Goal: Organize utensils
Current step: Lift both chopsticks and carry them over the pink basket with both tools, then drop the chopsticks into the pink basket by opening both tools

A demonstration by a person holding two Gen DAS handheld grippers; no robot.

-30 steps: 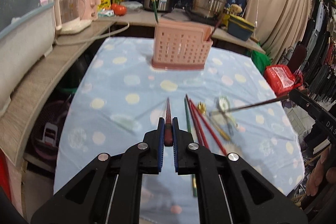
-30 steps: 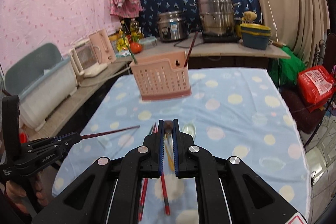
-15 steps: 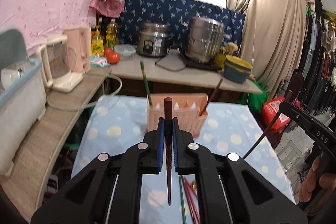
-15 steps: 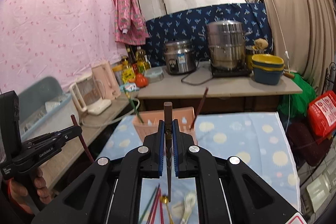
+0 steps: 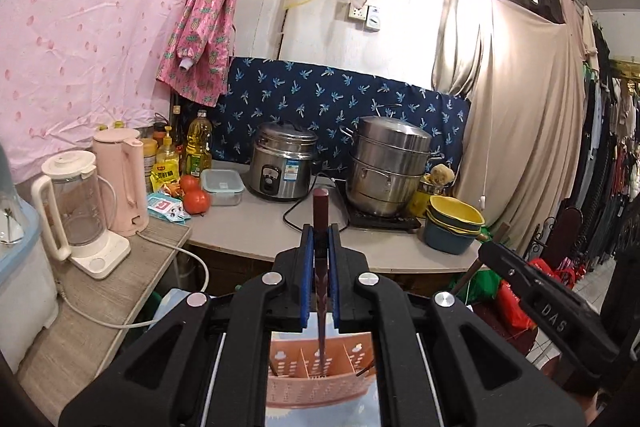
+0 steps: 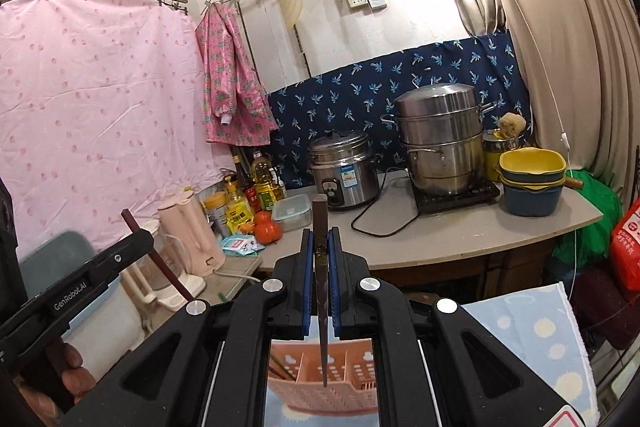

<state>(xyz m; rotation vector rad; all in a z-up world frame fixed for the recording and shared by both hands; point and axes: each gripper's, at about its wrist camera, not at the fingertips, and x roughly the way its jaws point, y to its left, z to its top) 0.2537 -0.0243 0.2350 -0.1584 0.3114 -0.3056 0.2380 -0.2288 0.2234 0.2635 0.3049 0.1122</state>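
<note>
My left gripper (image 5: 320,239) is shut on a dark red-brown chopstick (image 5: 320,211) held upright, its tip pointing down into the pink slotted utensil holder (image 5: 320,383) below. My right gripper (image 6: 320,243) is shut on a dark brown chopstick (image 6: 319,219), also upright, its tip just over the same pink holder (image 6: 320,387). Each gripper shows in the other's view: the right one at the right edge (image 5: 544,311), the left one at the lower left (image 6: 80,287). The holder has dividers, and other sticks lean inside it.
A counter (image 5: 256,223) behind carries a rice cooker (image 5: 282,167), a steel steamer pot (image 5: 388,167), stacked bowls (image 5: 454,227), tomatoes, oil bottles, a pink kettle (image 5: 120,179) and a blender (image 5: 76,211). The blue dotted tablecloth (image 6: 532,339) shows at the lower right.
Both grippers have risen and tilted up with their chopsticks, from near the table to upright over the pink holder. The loose utensils on the cloth have dropped out of view.
</note>
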